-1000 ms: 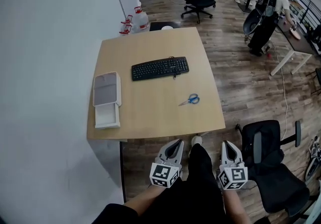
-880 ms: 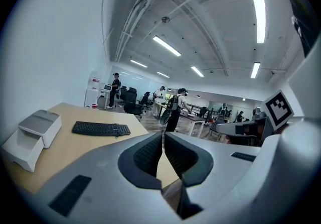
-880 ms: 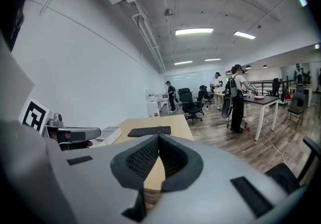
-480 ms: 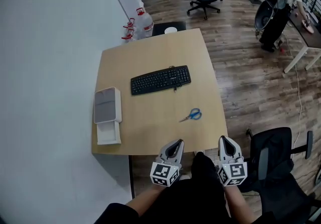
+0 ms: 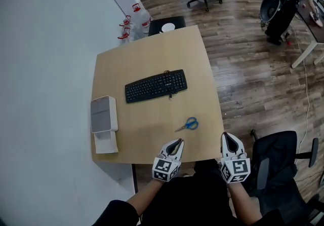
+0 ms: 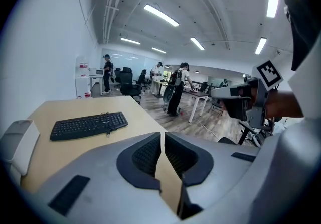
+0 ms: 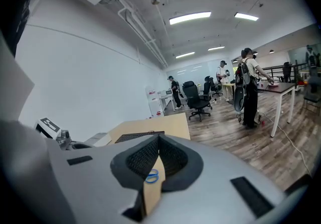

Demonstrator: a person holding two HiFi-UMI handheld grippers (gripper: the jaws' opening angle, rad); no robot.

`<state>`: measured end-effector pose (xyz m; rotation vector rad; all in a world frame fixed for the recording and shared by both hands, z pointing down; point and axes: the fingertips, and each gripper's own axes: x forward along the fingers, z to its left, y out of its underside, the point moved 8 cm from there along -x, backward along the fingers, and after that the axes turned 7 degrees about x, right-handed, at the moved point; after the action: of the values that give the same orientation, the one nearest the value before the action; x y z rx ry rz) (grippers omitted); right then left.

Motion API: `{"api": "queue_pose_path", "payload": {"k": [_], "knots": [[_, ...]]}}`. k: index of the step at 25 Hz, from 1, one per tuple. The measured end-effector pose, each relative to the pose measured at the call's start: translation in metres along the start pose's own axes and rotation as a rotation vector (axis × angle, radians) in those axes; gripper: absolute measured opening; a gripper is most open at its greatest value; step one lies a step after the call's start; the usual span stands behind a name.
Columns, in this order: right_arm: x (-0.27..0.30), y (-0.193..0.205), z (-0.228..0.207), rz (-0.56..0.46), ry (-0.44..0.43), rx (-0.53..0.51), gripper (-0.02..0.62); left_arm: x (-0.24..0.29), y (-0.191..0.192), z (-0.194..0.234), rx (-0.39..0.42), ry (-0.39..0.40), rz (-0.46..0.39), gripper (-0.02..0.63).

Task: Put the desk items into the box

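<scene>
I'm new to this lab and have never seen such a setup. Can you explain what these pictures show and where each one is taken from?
There is no robot here. A person holds a two-jaw gripper in each hand: the left gripper and the right gripper. The head view comes from a camera on the person's head, looking down at a wooden table. The other two come from cameras riding on each gripper, looking along its jaws. On the table lie a black keyboard, blue scissors and, at the left edge, a light-coloured box. Both grippers hover by the table's near edge with jaws together, holding nothing.
</scene>
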<state>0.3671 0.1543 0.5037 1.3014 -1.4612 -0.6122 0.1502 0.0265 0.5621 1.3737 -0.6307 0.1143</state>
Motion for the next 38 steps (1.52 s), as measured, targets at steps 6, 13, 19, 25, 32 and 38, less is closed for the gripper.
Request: {"api": "queue_pose_path", "payload": {"k": [6, 13, 19, 25, 32, 38], "knots": [[0.029, -0.003, -0.019, 0.045, -0.040, -0.014, 0.060, 0.055, 0.004, 0.007, 0.072, 0.070, 0.107, 0.017], [0.049, -0.002, -0.042, 0.075, -0.017, 0.026, 0.060, 0.110, 0.022, 0.026, 0.160, 0.118, 0.242, 0.018], [0.066, 0.000, -0.051, 0.113, -0.015, 0.019, 0.060, 0.146, 0.041, 0.036, 0.190, 0.149, 0.347, 0.019], [0.080, 0.000, -0.064, 0.128, 0.014, 0.035, 0.060, 0.170, 0.061, 0.036, 0.198, 0.208, 0.437, 0.075], [0.087, -0.002, -0.080, 0.136, 0.055, 0.051, 0.060, 0.193, 0.078, 0.036, 0.256, 0.256, 0.530, 0.080], [0.084, 0.001, -0.086, 0.138, 0.093, 0.061, 0.060, 0.203, 0.098, 0.031, 0.396, 0.294, 0.646, 0.080]]}}
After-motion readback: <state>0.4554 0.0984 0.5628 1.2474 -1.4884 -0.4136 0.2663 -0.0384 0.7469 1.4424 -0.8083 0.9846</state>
